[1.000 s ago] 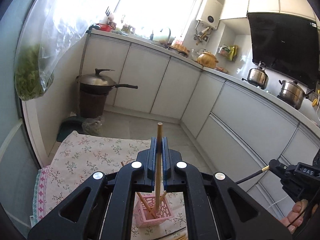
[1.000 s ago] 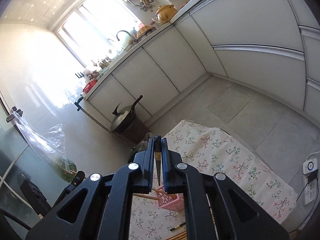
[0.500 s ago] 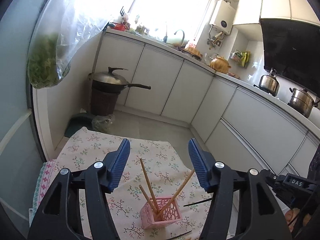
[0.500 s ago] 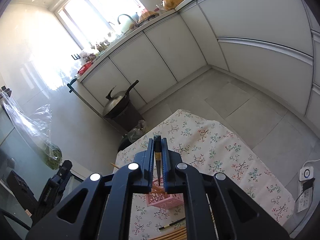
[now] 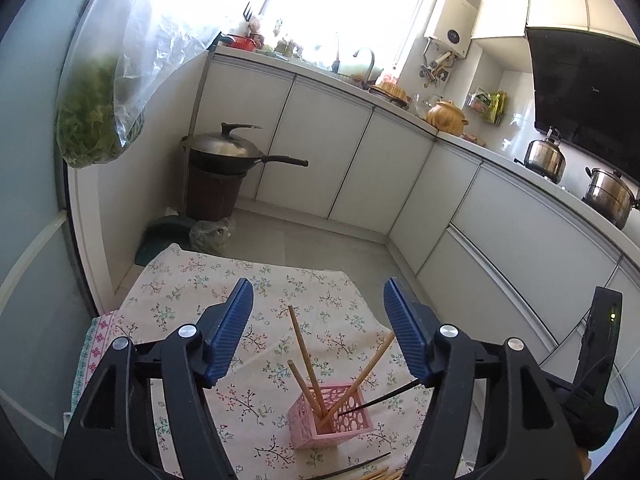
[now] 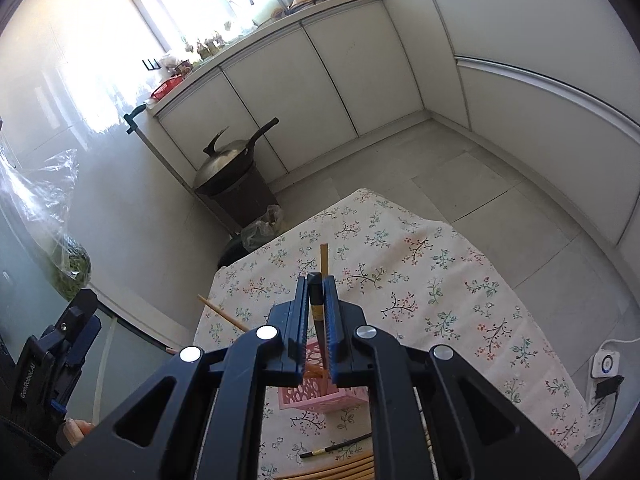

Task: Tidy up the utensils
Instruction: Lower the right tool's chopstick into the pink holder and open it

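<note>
Left gripper [image 5: 318, 332] hangs above the pink holder [image 5: 332, 416] with its blue jaws spread wide and opening, nothing between the pads, while three wooden chopsticks [image 5: 304, 354] lean in the holder on the floral cloth [image 5: 192, 280]. Right gripper [image 6: 316, 320] is clamped on a dark chopstick [image 6: 315, 300] over the same holder, its tip dipping in. More chopsticks [image 6: 344, 468] lie on the cloth nearer the cameras.

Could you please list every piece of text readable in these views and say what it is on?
"GenRobot.AI": black housing of the left gripper, jaws opening, nothing gripped.
Logo on the range hood and dial on the water heater: too small to read.
</note>
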Demonstrator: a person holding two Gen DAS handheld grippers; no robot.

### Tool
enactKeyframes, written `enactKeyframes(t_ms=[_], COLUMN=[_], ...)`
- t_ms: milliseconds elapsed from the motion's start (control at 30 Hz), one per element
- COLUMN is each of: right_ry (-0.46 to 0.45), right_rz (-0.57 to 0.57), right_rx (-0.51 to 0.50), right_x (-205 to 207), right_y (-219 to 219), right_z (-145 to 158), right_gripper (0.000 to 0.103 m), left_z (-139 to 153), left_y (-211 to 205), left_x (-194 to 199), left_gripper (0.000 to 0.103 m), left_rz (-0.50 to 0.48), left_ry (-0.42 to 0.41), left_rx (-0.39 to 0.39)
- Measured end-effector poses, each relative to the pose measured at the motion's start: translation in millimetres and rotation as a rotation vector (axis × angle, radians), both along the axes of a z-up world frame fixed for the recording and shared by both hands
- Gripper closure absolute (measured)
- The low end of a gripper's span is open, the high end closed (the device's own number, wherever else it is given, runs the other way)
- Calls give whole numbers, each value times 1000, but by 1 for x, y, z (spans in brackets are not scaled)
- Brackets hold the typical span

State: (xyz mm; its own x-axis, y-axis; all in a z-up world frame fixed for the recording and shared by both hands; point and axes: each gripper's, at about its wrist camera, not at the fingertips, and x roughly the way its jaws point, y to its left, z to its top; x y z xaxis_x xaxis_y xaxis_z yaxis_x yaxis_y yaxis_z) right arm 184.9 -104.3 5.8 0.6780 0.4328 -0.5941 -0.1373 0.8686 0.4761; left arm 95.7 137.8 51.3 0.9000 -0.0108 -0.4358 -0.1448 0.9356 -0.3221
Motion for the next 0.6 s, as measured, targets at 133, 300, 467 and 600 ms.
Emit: enactKeyframes(t_ms=[133,300,467,600], right_ry=[-33,-108,-167,-194], right_rz=[2,-5,-11,-14], right_rx=[-19,-72,-112,-132], right_x=[-9,-29,-50,-63], right_y=[0,-2,-4,-7], right_z=[7,21,29,31], right_gripper=[91,86,70,61], left_z=[-2,-1,0,2], left_y=[-6,-24,-47,-55], left_x=[-1,-6,-14,-19], left_gripper=[36,30,22,16], left_rz=[-12,-25,-24,-18], left_ry=[10,6,-3,-13], left_rx=[23,91,184,218])
